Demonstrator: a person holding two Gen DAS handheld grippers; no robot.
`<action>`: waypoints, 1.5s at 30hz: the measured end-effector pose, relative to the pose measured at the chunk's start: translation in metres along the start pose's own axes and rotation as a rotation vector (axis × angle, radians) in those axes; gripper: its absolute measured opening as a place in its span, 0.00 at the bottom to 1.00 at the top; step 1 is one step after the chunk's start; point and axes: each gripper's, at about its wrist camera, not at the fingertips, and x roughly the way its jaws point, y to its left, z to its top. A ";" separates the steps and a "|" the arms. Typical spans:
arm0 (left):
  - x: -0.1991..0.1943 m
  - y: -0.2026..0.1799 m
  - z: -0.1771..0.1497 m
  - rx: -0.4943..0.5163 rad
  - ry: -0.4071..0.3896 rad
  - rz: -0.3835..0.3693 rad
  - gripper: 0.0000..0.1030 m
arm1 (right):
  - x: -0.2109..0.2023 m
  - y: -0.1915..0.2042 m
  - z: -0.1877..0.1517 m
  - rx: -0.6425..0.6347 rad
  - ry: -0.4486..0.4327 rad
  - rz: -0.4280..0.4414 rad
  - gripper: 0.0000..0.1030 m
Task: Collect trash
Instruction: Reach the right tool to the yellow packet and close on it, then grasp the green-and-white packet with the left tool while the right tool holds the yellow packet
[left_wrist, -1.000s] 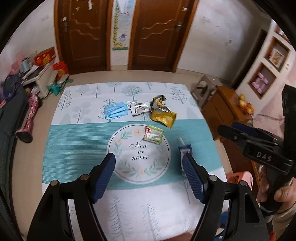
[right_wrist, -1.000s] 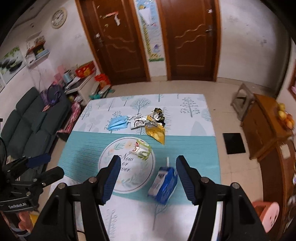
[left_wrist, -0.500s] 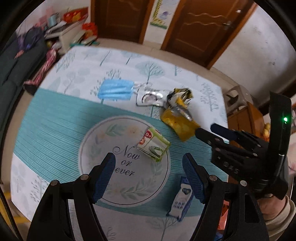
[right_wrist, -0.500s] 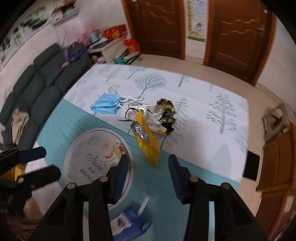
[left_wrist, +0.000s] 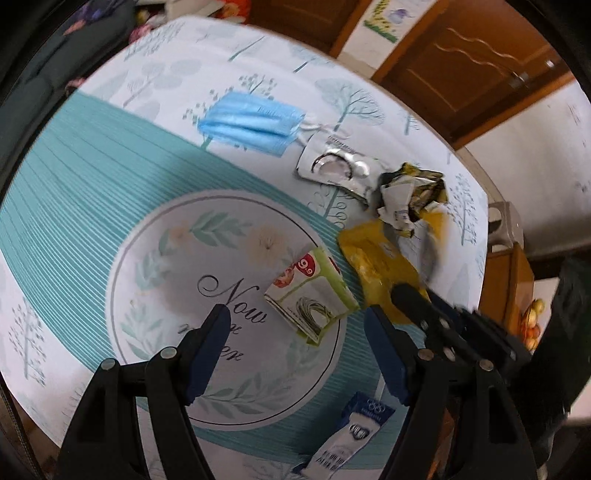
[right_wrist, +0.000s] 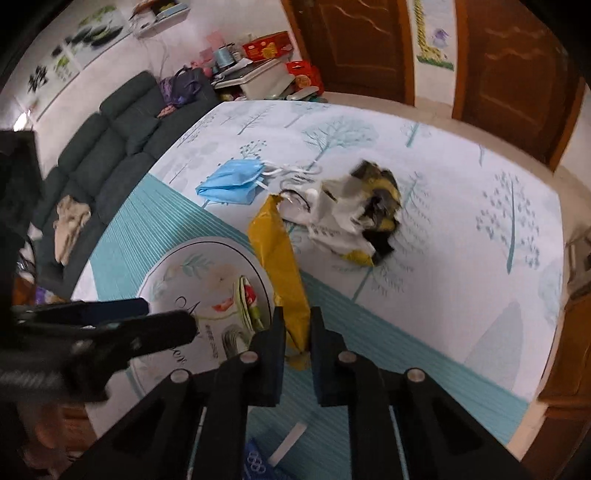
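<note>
Trash lies on a table with a teal and white cloth (left_wrist: 92, 177). My right gripper (right_wrist: 297, 325) is closed on the near end of a yellow wrapper (right_wrist: 280, 266); it also shows in the left wrist view (left_wrist: 380, 266). My left gripper (left_wrist: 295, 325) is open, its fingers on either side of a green and white packet (left_wrist: 314, 295). A blue face mask (left_wrist: 251, 122), a silver blister pack (left_wrist: 336, 168), a crumpled wrapper (left_wrist: 410, 199) and a blue carton (left_wrist: 351, 439) lie around.
A dark sofa (right_wrist: 110, 147) stands left of the table. Brown doors (right_wrist: 517, 55) are at the back. A wooden cabinet (left_wrist: 506, 288) with fruit stands to the right. Cluttered boxes (right_wrist: 266, 44) sit on a low stand near the doors.
Both grippers have come down toward the table. My right gripper has closed on the yellow wrapper. My left gripper has moved in around the green and white packet.
</note>
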 end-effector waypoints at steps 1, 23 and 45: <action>0.002 0.001 0.000 -0.015 0.004 -0.001 0.71 | -0.002 -0.005 -0.002 0.029 -0.003 0.011 0.10; 0.056 -0.004 0.015 -0.266 0.098 0.038 0.71 | -0.011 -0.036 -0.012 0.172 -0.046 0.070 0.06; 0.061 -0.010 0.015 -0.199 0.089 0.077 0.31 | -0.004 -0.028 -0.017 0.167 -0.026 0.085 0.06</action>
